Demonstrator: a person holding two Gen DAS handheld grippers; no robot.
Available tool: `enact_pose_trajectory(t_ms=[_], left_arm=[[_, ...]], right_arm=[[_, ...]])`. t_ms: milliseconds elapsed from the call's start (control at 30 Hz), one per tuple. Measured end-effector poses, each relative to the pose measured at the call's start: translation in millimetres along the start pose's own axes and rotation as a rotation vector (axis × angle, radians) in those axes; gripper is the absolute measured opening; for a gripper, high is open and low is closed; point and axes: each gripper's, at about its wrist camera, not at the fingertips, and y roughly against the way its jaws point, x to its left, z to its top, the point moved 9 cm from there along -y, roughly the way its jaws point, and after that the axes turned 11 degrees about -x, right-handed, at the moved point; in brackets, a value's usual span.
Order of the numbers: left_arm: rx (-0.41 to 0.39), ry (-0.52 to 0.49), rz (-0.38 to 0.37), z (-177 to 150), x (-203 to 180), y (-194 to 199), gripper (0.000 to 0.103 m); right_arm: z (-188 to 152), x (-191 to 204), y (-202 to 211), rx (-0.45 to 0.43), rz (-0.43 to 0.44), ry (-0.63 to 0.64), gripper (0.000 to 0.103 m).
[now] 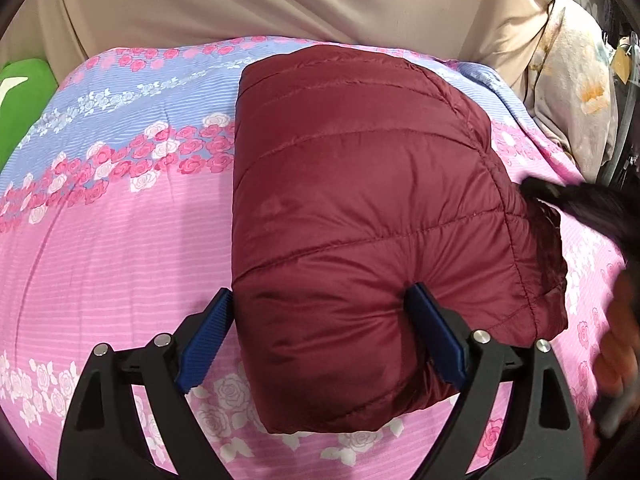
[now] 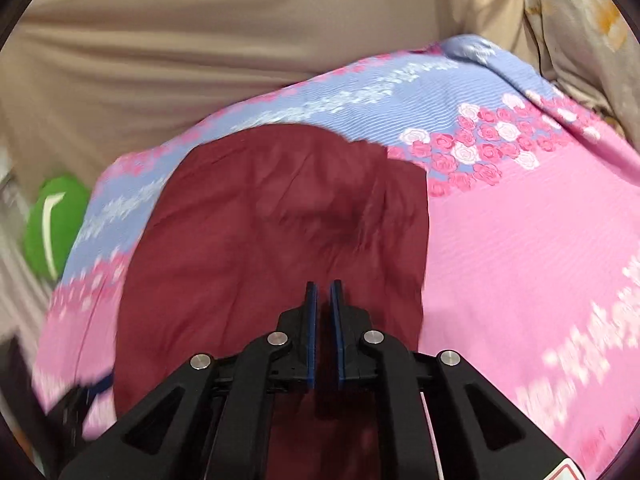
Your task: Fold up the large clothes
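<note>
A maroon quilted puffer jacket (image 1: pixel 360 208) lies folded into a thick bundle on a pink and blue floral bedsheet (image 1: pixel 120 240). My left gripper (image 1: pixel 320 300) is open, its blue pads straddling the bundle's near left corner; the right pad presses into the fabric. In the right wrist view the jacket (image 2: pixel 272 232) lies below and ahead of my right gripper (image 2: pixel 324 286), which is shut with nothing between its pads, hovering over the jacket's near edge. The right gripper also shows blurred at the jacket's right edge in the left wrist view (image 1: pixel 576 200).
A beige fabric surface (image 1: pixel 240 0) rises behind the sheet. A green cushion (image 1: pixel 24 96) sits at the far left, also in the right wrist view (image 2: pixel 54 224). A cream floral cloth (image 1: pixel 572 92) hangs at the right. The sheet (image 2: pixel 520 240) extends right of the jacket.
</note>
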Motion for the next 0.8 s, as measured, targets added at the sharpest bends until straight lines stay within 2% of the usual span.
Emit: enact_pose_trajectory(t_ms=[100,200,300,367,433,467,567,700,800], left_arm=[[-0.002,-0.004,0.004,0,-1,0,0.086],[0.004,-0.004,-0.002,-1,-2,0,0.087],[0.005,-0.012,-0.008,1,-3,8,0.086],[-0.033,0.008,-0.043,12,1,24,0.087],[-0.062,0.049,-0.066,24,8,36,0.096],[-0.073,0.078,-0.075,32,13,40,0.097],[-0.045,0.117,-0.080,42,24,28,0.097],[0.035,0.115,-0.095,41,23,-3,0.097],[0.094,0.122,-0.123,34,15,-25,0.097]], right_arm=[[-36,5,18,0.046,0.011,0.044,0.009],[-70,-2,7,0.079,-0.031,0.089,0.003],[-70,-4,9,0.079,-0.043,0.079,0.004],[-59,-6,22,0.041,-0.011,0.027,0.015],[-49,-13,31,0.002,0.018,-0.038,0.057],[-44,-19,34,-0.014,0.024,-0.074,0.064],[-43,-30,23,0.026,0.018,-0.122,0.064],[-53,-30,-1,0.125,0.097,-0.211,0.064],[-57,-26,-12,0.161,0.138,-0.249,0.066]])
